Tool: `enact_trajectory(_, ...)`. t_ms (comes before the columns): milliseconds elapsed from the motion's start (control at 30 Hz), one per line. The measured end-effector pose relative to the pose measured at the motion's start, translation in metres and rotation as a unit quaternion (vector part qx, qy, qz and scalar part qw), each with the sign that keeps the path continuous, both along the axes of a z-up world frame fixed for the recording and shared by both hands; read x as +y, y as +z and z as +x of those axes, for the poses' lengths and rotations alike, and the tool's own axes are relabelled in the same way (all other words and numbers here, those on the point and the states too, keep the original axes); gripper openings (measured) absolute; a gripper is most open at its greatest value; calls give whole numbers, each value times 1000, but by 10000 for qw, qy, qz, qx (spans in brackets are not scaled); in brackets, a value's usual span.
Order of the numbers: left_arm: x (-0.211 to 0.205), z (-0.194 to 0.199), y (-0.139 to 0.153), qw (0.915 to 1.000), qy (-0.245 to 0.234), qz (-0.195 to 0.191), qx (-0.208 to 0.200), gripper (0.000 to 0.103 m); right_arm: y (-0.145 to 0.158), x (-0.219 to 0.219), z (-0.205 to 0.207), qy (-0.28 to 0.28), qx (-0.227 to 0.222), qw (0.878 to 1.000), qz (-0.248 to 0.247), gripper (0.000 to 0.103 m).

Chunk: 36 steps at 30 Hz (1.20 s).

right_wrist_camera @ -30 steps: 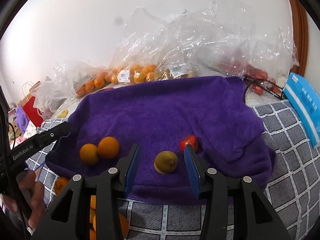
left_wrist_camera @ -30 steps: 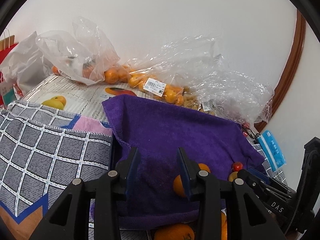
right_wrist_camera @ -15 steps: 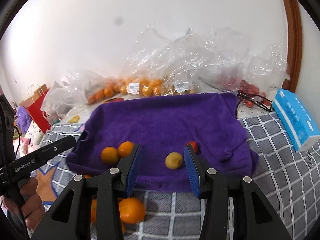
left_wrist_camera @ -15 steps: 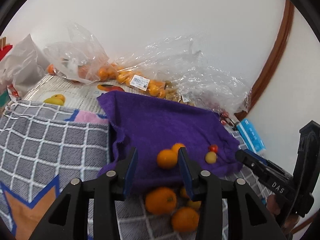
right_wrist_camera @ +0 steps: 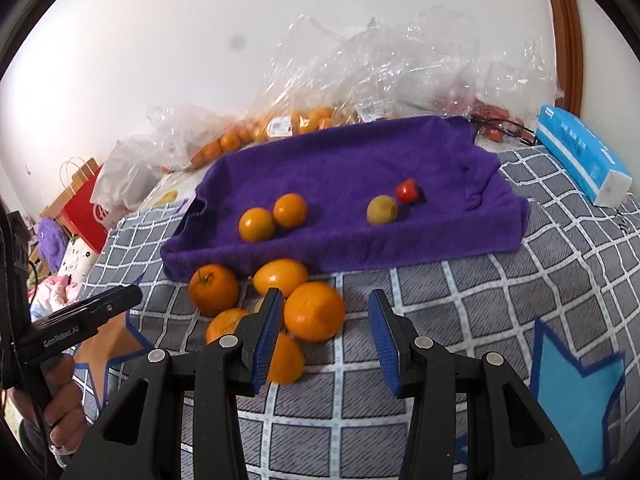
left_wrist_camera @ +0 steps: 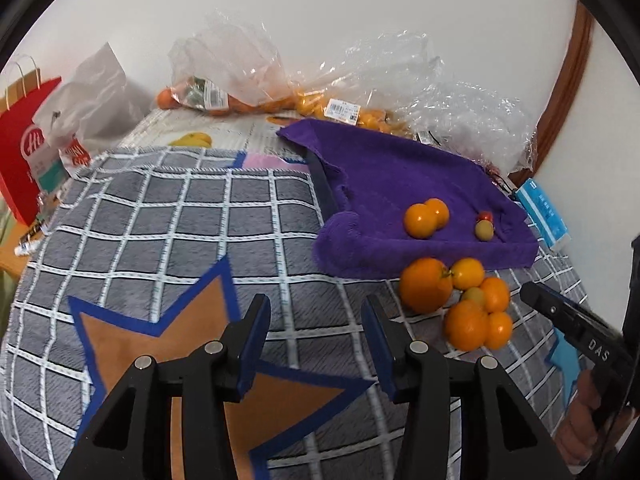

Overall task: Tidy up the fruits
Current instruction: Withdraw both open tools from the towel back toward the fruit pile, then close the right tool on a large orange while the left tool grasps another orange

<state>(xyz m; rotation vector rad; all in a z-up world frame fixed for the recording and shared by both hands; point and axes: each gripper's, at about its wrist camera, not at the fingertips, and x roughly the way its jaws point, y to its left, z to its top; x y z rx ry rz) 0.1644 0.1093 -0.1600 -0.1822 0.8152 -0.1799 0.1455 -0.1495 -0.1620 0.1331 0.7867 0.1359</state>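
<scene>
Left fingers: left gripper [left_wrist_camera: 314,340] jaws parted a moderate gap, nothing between them, only grey checked blanket [left_wrist_camera: 180,220] below.
Right fingers: right gripper [right_wrist_camera: 324,336] parted about the same, empty; left pad [right_wrist_camera: 266,336] overlaps the orange pile in view, contact cannot be told.
Loose oranges: pile [right_wrist_camera: 280,300] on the blanket, right against the purple towel's [right_wrist_camera: 360,168] front edge.
On the towel: two oranges [right_wrist_camera: 272,216] touching, a yellow-green fruit [right_wrist_camera: 382,210] just beside a small red one [right_wrist_camera: 407,191].
Open room: wide bare blanket left of the towel; towel's back half free.
Edges: plastic bags [left_wrist_camera: 360,92] along the wall behind; blue box [right_wrist_camera: 580,156] at the right.
Pose: both grippers tilted downward, held over the blanket, short of the towel.
</scene>
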Motion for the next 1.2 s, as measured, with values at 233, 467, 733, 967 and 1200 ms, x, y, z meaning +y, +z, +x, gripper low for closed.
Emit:
enact_trajectory(233,-4,-6,-8,9997,-188,135,-24,44,-12,9,8,-30,241,9997,1,44)
enact_trajectory(467,-5,1,-22,9990,-352,-75,278,44,-18,3,18,-124,397,9990,143,44)
enact_trajectory(733,-10,1,-24,9984,-509,-50,221,43,-31,0,28,-155,593,9967,541,43)
enact_trajectory(967,-1,2,-25,9976,-523,-405,225,43,-30,2,24,-286,499,9970,522,39)
enact_trajectory(1200,1,0,-25,9976,-477,-456,224,43,-16,-14,11,-778,318,9956,411,39)
